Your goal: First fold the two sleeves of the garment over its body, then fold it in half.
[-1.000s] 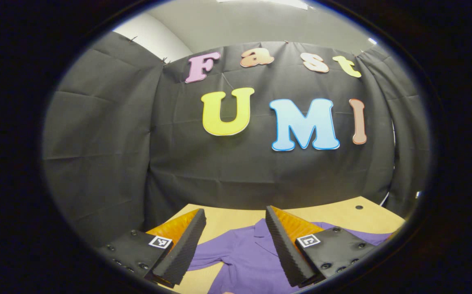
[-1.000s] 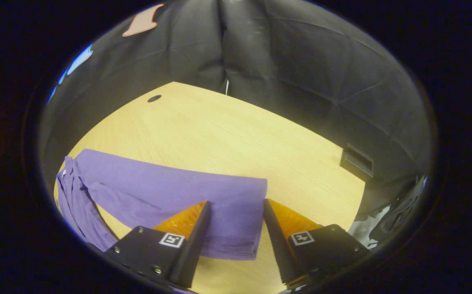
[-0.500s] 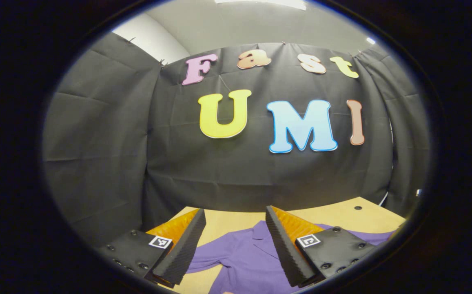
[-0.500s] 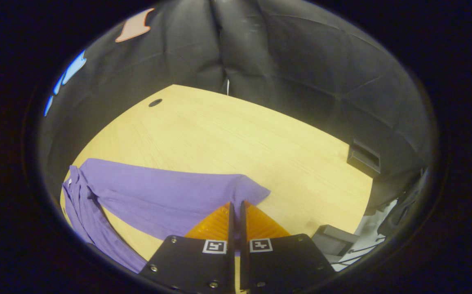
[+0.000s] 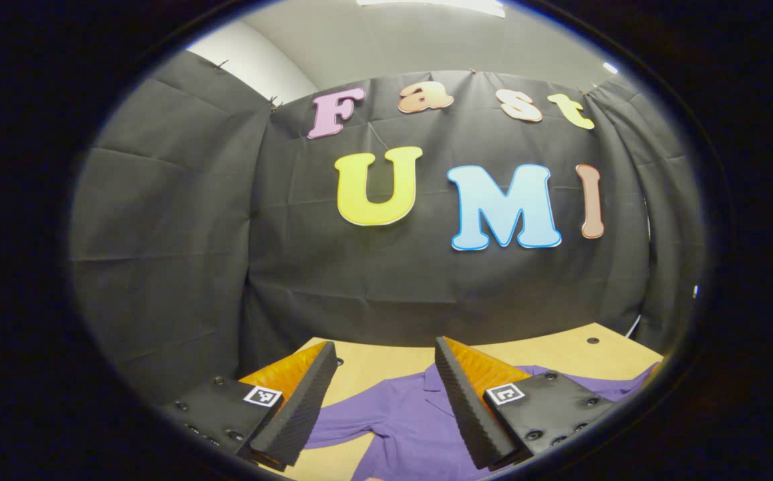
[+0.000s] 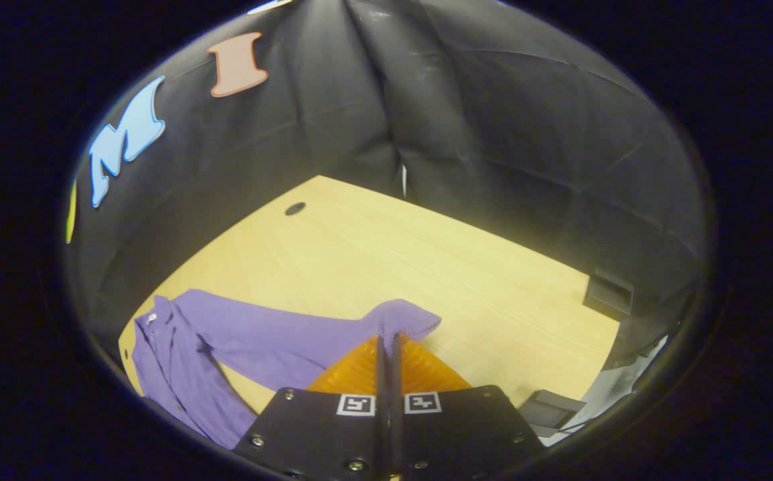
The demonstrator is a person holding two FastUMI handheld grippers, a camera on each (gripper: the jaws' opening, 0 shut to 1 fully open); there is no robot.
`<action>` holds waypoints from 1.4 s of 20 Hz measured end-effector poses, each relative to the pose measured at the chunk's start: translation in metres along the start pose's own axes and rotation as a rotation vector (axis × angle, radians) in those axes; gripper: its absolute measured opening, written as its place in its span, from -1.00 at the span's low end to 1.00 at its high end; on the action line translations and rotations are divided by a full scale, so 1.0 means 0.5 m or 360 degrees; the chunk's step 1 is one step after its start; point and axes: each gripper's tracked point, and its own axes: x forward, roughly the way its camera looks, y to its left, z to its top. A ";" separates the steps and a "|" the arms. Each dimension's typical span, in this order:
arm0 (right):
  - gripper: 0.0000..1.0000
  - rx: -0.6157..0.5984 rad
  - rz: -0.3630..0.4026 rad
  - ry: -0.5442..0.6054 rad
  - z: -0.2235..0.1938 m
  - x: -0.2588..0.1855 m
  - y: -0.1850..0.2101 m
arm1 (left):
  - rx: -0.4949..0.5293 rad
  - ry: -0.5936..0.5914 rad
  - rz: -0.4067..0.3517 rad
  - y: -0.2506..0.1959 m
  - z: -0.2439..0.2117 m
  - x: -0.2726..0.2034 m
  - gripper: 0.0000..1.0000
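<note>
A purple collared shirt lies flat on the wooden table. In the left gripper view my left gripper hangs open above the shirt's collar area, nothing between its fingers. In the right gripper view my right gripper is shut on the cuff end of the shirt's long sleeve, which is lifted off the table and bunched at the fingertips. The sleeve runs left toward the shirt's body and its collar.
The table stretches bare beyond the sleeve, with a small dark hole near its far corner. A dark box sits at the table's right edge. Black cloth walls close in behind.
My right gripper closed on the sleeve's cuff end and raised it, so the cuff bunches up. The left gripper stayed open and nearly still.
</note>
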 end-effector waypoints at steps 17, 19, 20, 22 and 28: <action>-0.96 -0.0367 0.0635 -0.0305 0.178 -0.083 0.490 | -0.0049 0.0051 0.0267 0.188 -0.052 -0.057 0.84; -0.97 -0.0413 0.0706 -0.0317 0.172 -0.096 0.548 | -0.0052 0.0060 0.0297 0.213 -0.062 -0.065 0.84; -0.96 -0.0446 0.0737 -0.0325 0.167 -0.103 0.574 | -0.0050 0.0065 0.0308 0.225 -0.067 -0.071 0.86; -0.98 -0.0519 0.0793 -0.0344 0.156 -0.115 0.630 | -0.0049 0.0076 0.0327 0.247 -0.073 -0.079 0.86; -0.98 -0.0726 0.0949 -0.0329 0.068 -0.149 0.789 | -0.0063 0.0084 0.0400 0.325 -0.083 -0.111 0.86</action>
